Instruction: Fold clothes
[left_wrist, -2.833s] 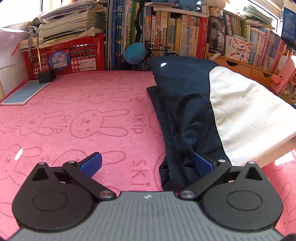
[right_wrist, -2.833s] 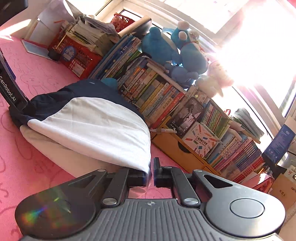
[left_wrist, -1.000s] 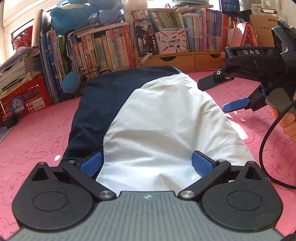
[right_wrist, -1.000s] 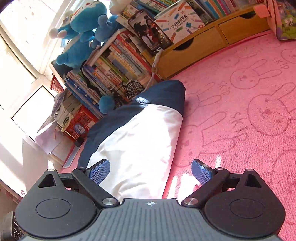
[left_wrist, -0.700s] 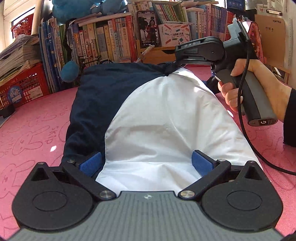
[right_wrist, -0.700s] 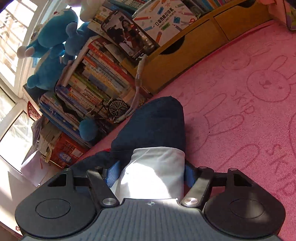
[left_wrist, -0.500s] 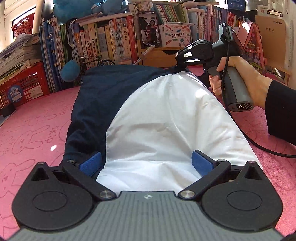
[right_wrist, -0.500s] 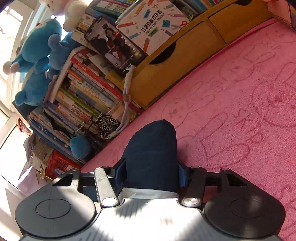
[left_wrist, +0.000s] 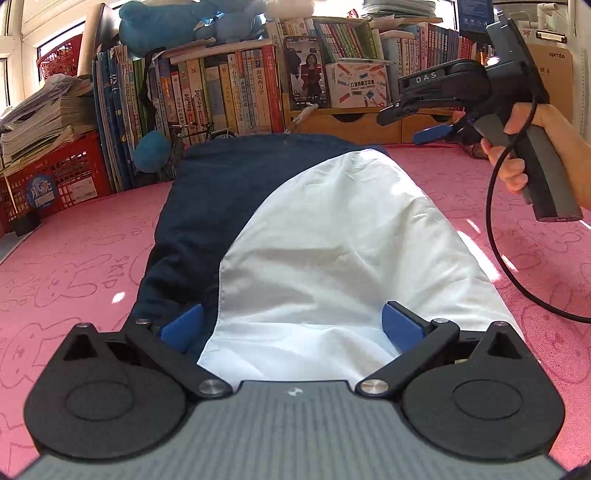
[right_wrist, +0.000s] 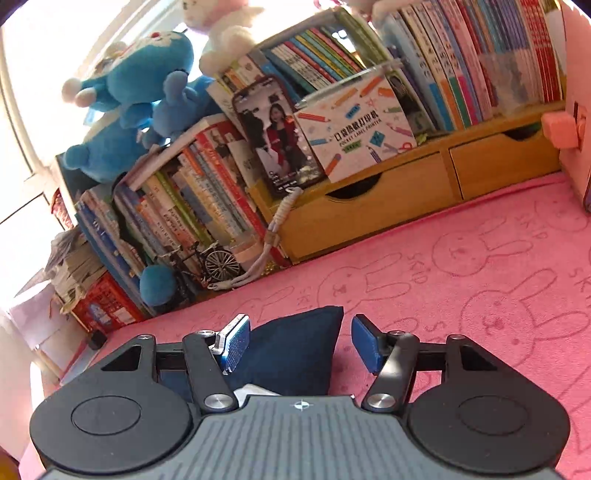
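Note:
A folded navy and white garment (left_wrist: 332, 236) lies lengthwise on the pink bunny-print mat (left_wrist: 74, 266). My left gripper (left_wrist: 291, 325) is open and straddles the garment's near end, one blue pad on each side. My right gripper (left_wrist: 417, 122) is open and hangs above the garment's far right end, held by a hand. In the right wrist view the right gripper (right_wrist: 299, 345) is open above the garment's navy far tip (right_wrist: 295, 350), which shows between the pads without touching them.
A wall of books (left_wrist: 229, 92), a wooden drawer unit (right_wrist: 388, 199), a phone (right_wrist: 277, 144), a small model bicycle (right_wrist: 207, 262), blue plush toys (right_wrist: 129, 99) and a red crate (left_wrist: 62, 173) line the mat's far edge.
The right gripper closed in around the garment's far navy end, then lifted off and opened wider. The left gripper stayed open at the near end.

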